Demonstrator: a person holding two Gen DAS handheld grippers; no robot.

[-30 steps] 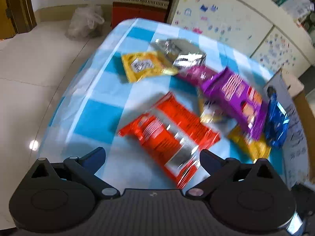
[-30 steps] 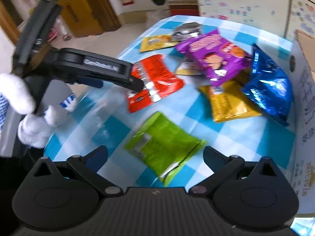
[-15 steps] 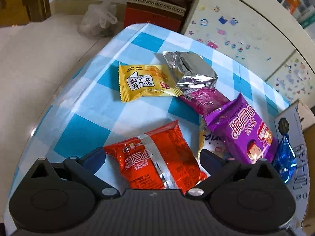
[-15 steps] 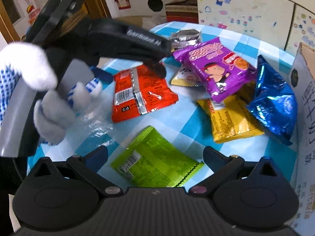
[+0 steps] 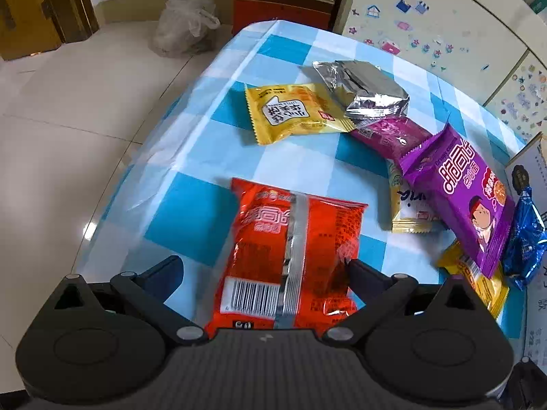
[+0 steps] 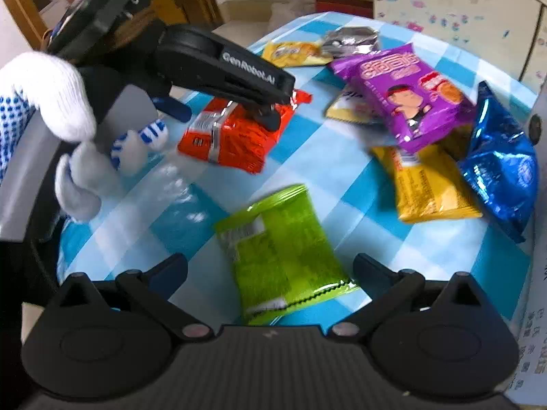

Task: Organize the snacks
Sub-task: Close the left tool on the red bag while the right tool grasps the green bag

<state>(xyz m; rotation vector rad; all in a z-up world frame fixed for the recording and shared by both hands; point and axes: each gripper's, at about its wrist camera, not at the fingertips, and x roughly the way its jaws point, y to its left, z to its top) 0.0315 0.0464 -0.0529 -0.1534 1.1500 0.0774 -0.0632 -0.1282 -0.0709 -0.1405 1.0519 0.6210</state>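
Left tool spread wide around the red packet; right tool wide, empty, over green packet; purple packet at 1 o'clock.

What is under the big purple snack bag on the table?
The purple bag lies on a pale yellow packet, a magenta packet and an orange-yellow bag. Anything beneath its middle is covered.

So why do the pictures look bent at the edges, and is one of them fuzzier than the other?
Both are fisheye views, so the table edge curves. The left wrist view is sharp: the barcode on the red snack packet is crisp, with glare along its silver seam. The right wrist view is smeared, most on the green snack packet.
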